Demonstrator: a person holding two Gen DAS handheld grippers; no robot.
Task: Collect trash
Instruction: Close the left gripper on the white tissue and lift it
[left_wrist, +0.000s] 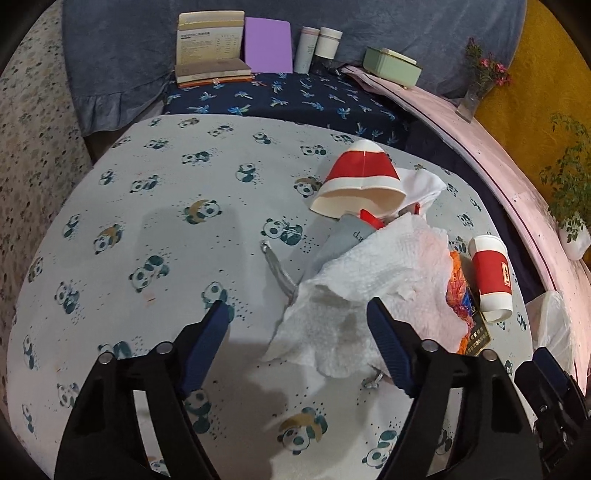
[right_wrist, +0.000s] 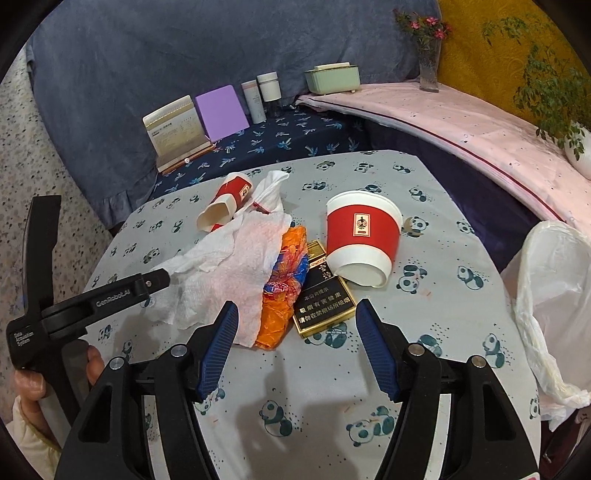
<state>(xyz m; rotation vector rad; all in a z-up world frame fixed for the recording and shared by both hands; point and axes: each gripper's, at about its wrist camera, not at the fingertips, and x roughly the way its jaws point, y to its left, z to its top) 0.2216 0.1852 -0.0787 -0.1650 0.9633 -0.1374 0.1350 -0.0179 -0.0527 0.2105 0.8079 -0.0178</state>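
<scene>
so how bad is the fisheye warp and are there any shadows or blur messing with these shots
Left wrist view: strong barrel warp bows the table edge, dark corners, the left gripper throws a soft shadow on the cloth, paper towel sharp. Right wrist view: same warp, the pink ledge curves, faint shadows under the right gripper, cigarette pack print legible, no glare.

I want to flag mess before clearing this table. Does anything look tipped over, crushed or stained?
Yes. Both red-and-white paper cups lie on their sides: the far cup is squashed at its mouth, the near cup is tipped beside the black cigarette pack. The crumpled paper towel shows pinkish staining. Both grippers hang open.
</scene>
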